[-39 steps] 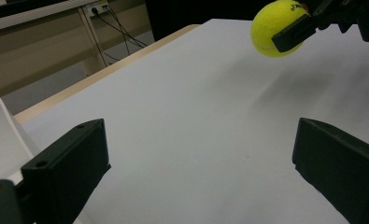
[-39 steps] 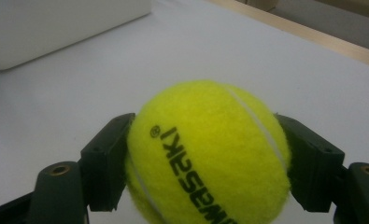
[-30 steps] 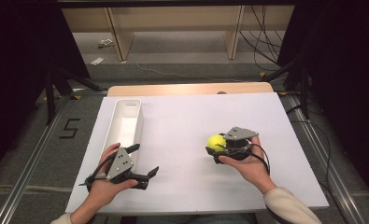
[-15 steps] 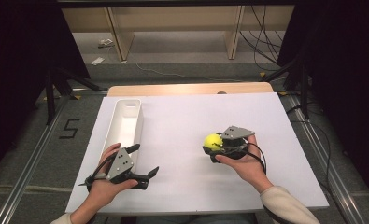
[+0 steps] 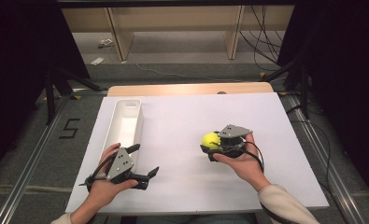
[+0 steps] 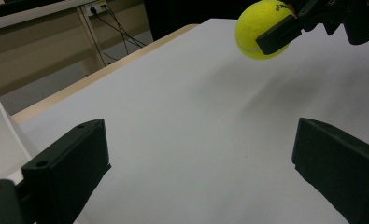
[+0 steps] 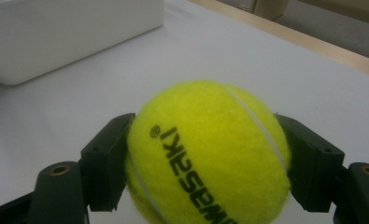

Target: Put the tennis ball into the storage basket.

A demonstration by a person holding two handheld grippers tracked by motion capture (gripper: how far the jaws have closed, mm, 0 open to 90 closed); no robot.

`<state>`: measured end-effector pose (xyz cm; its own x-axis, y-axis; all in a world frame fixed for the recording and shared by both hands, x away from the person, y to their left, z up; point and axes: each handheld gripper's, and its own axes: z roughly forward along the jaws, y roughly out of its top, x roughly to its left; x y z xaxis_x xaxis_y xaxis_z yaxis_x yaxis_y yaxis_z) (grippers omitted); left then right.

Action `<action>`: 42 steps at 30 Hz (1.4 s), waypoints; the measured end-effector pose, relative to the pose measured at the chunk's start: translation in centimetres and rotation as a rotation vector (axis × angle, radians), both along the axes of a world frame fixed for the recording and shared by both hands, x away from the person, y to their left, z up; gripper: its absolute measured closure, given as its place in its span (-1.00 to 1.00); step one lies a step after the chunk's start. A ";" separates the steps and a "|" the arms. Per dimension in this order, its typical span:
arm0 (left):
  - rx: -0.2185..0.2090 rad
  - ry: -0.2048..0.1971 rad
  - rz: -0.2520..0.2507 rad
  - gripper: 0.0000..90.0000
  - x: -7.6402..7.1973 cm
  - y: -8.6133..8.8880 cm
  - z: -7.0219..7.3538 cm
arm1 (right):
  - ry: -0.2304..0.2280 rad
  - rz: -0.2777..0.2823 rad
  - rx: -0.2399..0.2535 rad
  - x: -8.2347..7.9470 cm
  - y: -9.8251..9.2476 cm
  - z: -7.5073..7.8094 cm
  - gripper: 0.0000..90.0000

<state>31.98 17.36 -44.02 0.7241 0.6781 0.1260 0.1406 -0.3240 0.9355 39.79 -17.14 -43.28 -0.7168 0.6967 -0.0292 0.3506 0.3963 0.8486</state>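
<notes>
High view: a white sheet (image 5: 191, 126) covers most of the table; a strip of bare wood (image 5: 187, 89) shows along its far edge.
Ball: a yellow tennis ball (image 5: 210, 140) sits right of the sheet's middle, clamped between the jaws of the right gripper (image 5: 213, 147).
Ball height: in the left gripper view the ball (image 6: 260, 29) hangs clear of the sheet, with a soft shadow beneath it.
Right grip: in the right gripper view both black jaws press on the ball's (image 7: 205, 154) sides; its black lettering faces the camera.
Left gripper: the left gripper (image 5: 145, 161) rests near the sheet's near left part, jaws wide apart, nothing between them.
Bin: a long white bin (image 5: 124, 125) lies along the sheet's left edge, just beyond the left gripper, well apart from the ball.
Open room: bare sheet lies between ball and bin, and wide bare sheet beyond the ball toward the far edge.
Edges: the right gripper is well inside the right edge; the left hand (image 5: 102, 191) is close to the near edge.
Room: grey floor around the table, a taped "5" (image 5: 70, 128) at left, wooden shelf legs (image 5: 119, 35) and cables (image 5: 261, 32) beyond.
Change: since a second ago the ball and right gripper have shifted slightly leftward; the left gripper and bin lie as before.
</notes>
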 end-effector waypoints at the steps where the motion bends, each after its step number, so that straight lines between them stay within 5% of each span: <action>1: 0.000 0.000 0.000 -0.93 0.0 0.0 0.0 | 0.001 -0.001 0.001 0.0 0.0 0.0 -0.41; 42: 0.003 0.001 -0.005 -0.92 0.0 0.0 0.0 | -0.013 -0.006 0.026 0.9 1.4 0.5 -0.41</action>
